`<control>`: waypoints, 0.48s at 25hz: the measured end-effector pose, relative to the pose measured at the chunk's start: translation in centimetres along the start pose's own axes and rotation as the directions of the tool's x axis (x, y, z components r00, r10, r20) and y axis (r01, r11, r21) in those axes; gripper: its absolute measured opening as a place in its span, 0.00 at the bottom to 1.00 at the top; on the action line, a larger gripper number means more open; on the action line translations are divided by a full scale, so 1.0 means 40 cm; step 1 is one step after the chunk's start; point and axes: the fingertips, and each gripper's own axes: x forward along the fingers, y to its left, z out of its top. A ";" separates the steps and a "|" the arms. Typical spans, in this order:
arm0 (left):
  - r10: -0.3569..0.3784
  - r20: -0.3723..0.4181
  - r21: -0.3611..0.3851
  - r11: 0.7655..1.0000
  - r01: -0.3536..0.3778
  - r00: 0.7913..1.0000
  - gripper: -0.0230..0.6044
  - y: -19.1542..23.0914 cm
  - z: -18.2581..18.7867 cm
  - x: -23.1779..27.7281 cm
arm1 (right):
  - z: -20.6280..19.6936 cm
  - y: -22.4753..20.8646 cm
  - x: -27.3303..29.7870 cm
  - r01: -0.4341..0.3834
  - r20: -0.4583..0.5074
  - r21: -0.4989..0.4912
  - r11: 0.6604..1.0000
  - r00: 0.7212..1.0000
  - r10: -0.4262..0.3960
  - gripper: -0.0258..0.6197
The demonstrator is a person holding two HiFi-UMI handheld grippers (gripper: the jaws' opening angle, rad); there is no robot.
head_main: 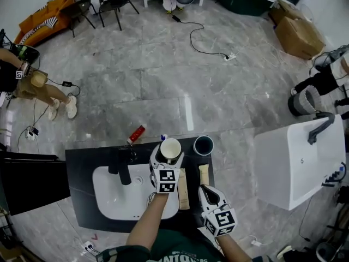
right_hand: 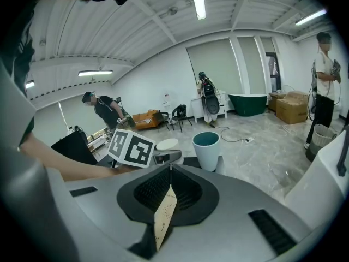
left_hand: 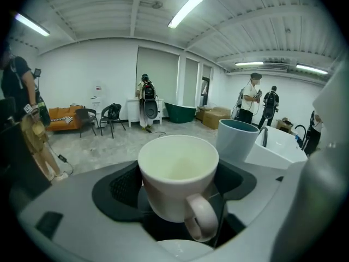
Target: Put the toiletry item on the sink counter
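My left gripper [head_main: 168, 158] is shut on a white mug [head_main: 170, 148], held upright over the far side of the dark sink counter [head_main: 83, 189]. In the left gripper view the mug [left_hand: 178, 173] sits between the jaws with its handle towards the camera. My right gripper [head_main: 205, 188] is at the counter's right part, shut on a thin tan flat item [head_main: 203, 174]. That item [right_hand: 163, 216] shows edge-on between the jaws in the right gripper view. A teal cup [head_main: 203, 145] stands at the counter's far right corner. It is also in both gripper views [left_hand: 236, 139] [right_hand: 207, 149].
A white basin [head_main: 112, 196] with a black faucet [head_main: 123, 169] fills the counter's left half. A tan box [head_main: 184, 189] lies beside the basin. A red tube [head_main: 136, 134] lies at the counter's far edge. A white sink unit [head_main: 297, 165] stands at right. A person [head_main: 32, 86] stands far left.
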 end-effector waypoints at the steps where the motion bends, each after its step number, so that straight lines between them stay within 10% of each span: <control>1: 0.023 0.006 -0.007 1.000 -0.023 1.000 0.70 0.002 0.001 0.001 | -0.004 -0.001 -0.001 0.001 -0.003 0.001 1.000 1.000 -0.001 0.11; 12: 0.178 0.057 -0.079 0.982 -0.173 0.982 0.70 0.014 0.019 0.017 | -0.021 -0.004 -0.017 0.010 -0.023 0.017 1.000 1.000 -0.010 0.11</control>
